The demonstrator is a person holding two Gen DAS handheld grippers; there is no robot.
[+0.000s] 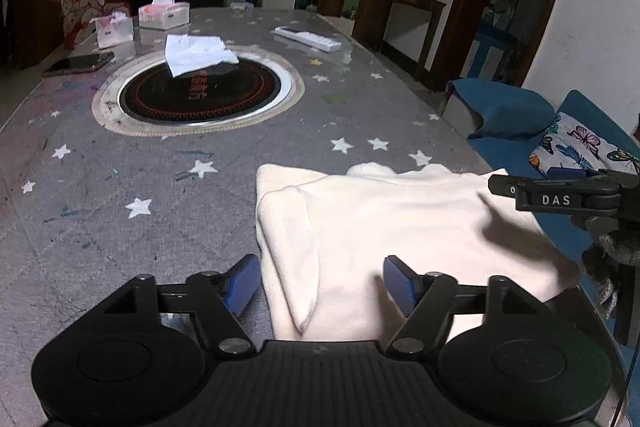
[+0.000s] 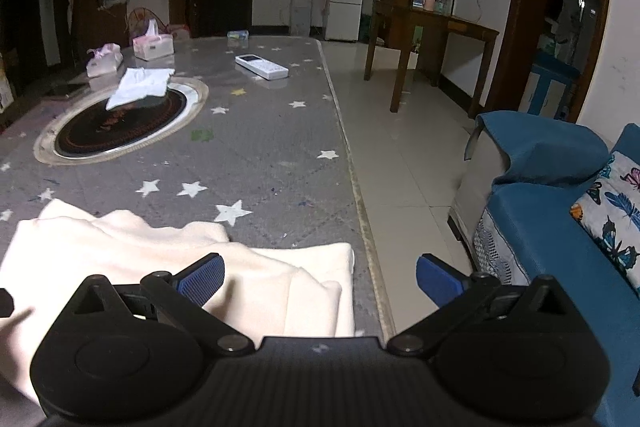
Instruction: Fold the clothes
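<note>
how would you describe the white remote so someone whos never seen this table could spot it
Start at the round black cooktop set into the grey star-print table. Look past it toward the table's far right side, near the edge beside the tiled floor: the white remote lies flat there. Unlike the soft tissue packs and the crumpled white cloth on the left, it is a long, hard, flat bar.

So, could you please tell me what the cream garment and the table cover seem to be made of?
The cream garment looks like soft matte fleece or thick knit: fuzzy surface, rounded folds. The star-printed table cover looks like smooth vinyl or glass-topped cloth: faint sheen, flat, scuffed; uncertain which.
</note>
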